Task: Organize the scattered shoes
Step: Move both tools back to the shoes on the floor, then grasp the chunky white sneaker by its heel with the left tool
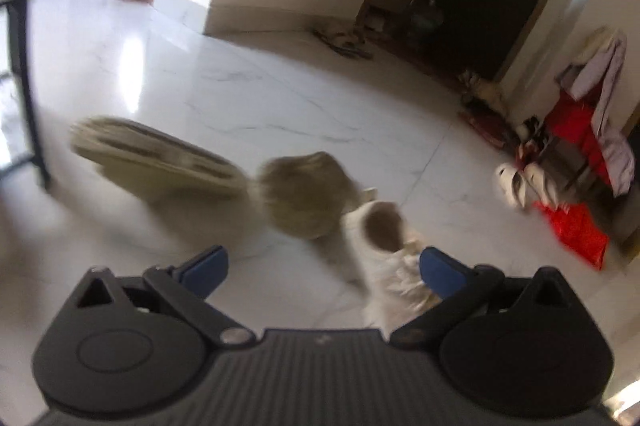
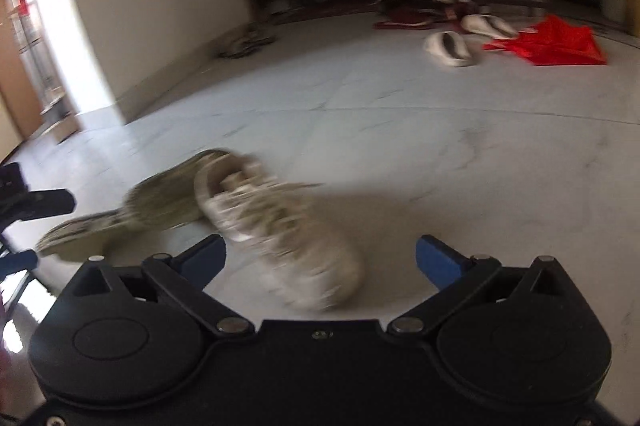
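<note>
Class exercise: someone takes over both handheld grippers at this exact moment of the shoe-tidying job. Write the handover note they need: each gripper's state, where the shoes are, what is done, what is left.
Left gripper: open, holding nothing, low over the floor.
Right gripper: open, holding nothing.
White sneaker: upright on the marble floor, between the right gripper's fingers, not gripped.
Overturned sneaker: beside it, lying sole-up.
Pale slippers: across the room, next to a red cloth and a chair draped with clothes.
Done: nothing visibly sorted.
Left: right the overturned sneaker, pair it with the white one, then line up the slippers. Views are motion-blurred, so recheck positions.
</note>
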Available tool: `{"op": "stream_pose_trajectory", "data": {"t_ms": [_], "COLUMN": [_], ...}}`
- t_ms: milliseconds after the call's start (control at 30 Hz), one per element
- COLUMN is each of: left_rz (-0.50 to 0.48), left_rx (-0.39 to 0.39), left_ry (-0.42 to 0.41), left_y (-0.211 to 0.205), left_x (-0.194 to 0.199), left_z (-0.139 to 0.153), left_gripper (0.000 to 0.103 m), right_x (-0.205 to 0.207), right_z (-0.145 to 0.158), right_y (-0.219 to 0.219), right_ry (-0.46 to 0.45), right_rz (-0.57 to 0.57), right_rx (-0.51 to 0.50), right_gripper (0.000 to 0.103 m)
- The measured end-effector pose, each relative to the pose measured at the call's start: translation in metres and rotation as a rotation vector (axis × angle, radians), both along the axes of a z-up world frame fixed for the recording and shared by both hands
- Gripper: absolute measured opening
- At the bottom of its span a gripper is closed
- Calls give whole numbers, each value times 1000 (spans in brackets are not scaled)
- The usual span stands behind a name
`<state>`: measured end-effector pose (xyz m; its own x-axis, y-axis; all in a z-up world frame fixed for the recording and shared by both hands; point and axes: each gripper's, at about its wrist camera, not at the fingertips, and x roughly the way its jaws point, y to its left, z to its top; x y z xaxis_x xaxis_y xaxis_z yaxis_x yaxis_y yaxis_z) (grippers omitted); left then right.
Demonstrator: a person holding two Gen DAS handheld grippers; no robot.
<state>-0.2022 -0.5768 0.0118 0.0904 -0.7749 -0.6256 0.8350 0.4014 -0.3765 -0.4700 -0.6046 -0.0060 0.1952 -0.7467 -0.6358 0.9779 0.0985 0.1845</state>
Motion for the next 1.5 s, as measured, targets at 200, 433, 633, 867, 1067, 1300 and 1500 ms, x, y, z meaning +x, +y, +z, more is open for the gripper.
{"op": "stream_pose_trajectory", "data": {"t_ms": [200,433,633,867,1067,1300,1500], "left_rz": [-26,-22,-74,-157,-125,-113,-86], "left_rx": [10,35,20,-11,-17,-19,32], "left_ry": [71,225,224,178,236,239,267], "left_y": [-39,-58,-73,-66,-56,-57,-75], "left_x": [-19,-13,-18,-5,-5,-5,4], "left_z": [-52,-83,-82,-81,-77,-81,-94], "left_gripper": [102,98,97,34,27,34,68], "right_x": [-13,2,10,12,16,13,9], "right_z": [-6,-8,2,-6,-6,1,0], "right_y": [-12,-14,-22,-21,-25,-22,-25], "right_ry": [31,102,109,102,59,62,65], "right_rz": [-46,-2,48,44,48,53,22], "right_rx": [33,-45,-66,-43,6,-18,11], "right_gripper": [103,103,103,103,103,103,103]}}
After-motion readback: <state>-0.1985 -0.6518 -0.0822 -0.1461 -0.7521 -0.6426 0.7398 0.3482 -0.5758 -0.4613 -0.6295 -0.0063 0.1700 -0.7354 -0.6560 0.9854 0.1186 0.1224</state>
